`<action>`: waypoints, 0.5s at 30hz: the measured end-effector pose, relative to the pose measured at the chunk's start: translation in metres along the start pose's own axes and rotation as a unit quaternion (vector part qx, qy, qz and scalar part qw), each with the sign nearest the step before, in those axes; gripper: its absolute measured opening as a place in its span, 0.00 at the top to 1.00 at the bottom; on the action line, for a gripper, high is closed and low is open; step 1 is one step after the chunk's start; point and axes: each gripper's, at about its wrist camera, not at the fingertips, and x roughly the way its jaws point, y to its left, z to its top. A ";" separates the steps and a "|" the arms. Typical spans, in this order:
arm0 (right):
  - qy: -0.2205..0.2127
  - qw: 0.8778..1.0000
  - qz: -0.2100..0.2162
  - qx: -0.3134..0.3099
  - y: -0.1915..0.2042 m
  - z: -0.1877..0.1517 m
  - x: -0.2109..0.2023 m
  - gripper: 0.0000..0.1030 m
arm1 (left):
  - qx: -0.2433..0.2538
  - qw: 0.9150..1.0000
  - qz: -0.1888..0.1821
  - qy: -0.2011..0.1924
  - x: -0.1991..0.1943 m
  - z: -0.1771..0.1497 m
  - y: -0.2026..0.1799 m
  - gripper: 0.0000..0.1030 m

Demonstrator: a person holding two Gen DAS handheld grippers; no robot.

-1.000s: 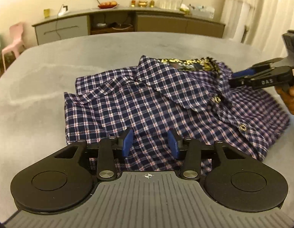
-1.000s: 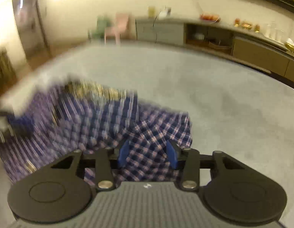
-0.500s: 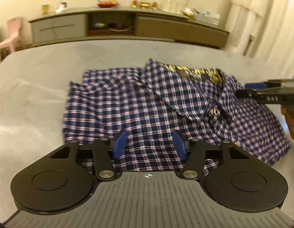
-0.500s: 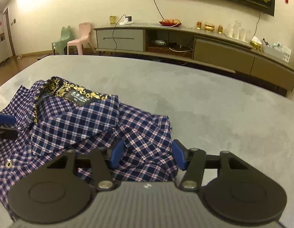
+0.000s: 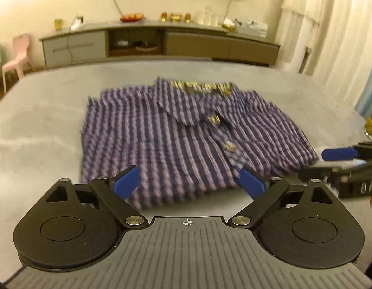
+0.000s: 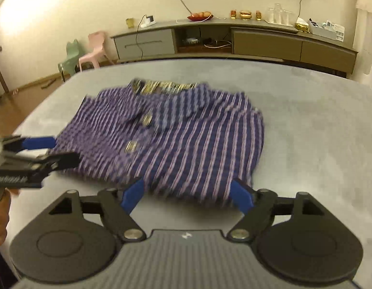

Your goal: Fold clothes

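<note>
A navy and pink plaid shirt [image 5: 176, 134] lies folded into a rectangle on the grey table [image 5: 41, 130], collar and gold lining at the far side, buttons up. It also shows in the right wrist view [image 6: 186, 139]. My left gripper [image 5: 189, 183] is open and empty, above the shirt's near edge. My right gripper [image 6: 187, 193] is open and empty, at the shirt's near right corner. The right gripper appears in the left wrist view [image 5: 340, 154] beside the shirt's right edge. The left gripper appears in the right wrist view [image 6: 39, 144] at the shirt's left edge.
A long low sideboard [image 6: 234, 41] with a fruit bowl, glasses and boxes stands along the far wall. Pink and green small chairs [image 6: 89, 50] stand at the left. Curtains [image 5: 342, 29] hang at the right. The table's grey surface [image 6: 318, 125] extends around the shirt.
Both grippers have opened wider and drawn back from the shirt toward its near edge. The shirt stays folded on the table.
</note>
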 end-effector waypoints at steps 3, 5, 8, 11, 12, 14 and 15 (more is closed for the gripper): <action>-0.003 1.000 -0.014 0.003 0.004 -0.009 -0.005 0.19 | 0.011 1.000 0.017 -0.002 -0.002 -0.012 -0.015 0.08; -0.003 1.000 -0.020 0.006 0.004 -0.013 -0.006 0.19 | 0.014 1.000 0.018 -0.002 -0.003 -0.016 -0.021 0.07; -0.002 1.000 -0.023 0.009 0.001 -0.017 -0.005 0.17 | -0.005 1.000 0.013 0.001 -0.003 -0.019 -0.021 0.07; -0.001 1.000 -0.027 0.012 -0.001 -0.020 -0.004 0.17 | -0.013 1.000 0.017 0.003 -0.002 -0.022 -0.022 0.07; -0.001 1.000 -0.028 0.013 -0.001 -0.022 -0.003 0.16 | -0.011 1.000 0.022 0.002 -0.002 -0.022 -0.023 0.07; 0.000 0.999 -0.029 0.014 -0.002 -0.024 -0.003 0.16 | -0.008 1.000 0.030 -0.004 -0.002 -0.021 -0.024 0.07; 0.000 0.999 -0.029 0.014 -0.002 -0.025 -0.003 0.16 | -0.008 0.999 0.034 -0.007 -0.002 -0.021 -0.025 0.07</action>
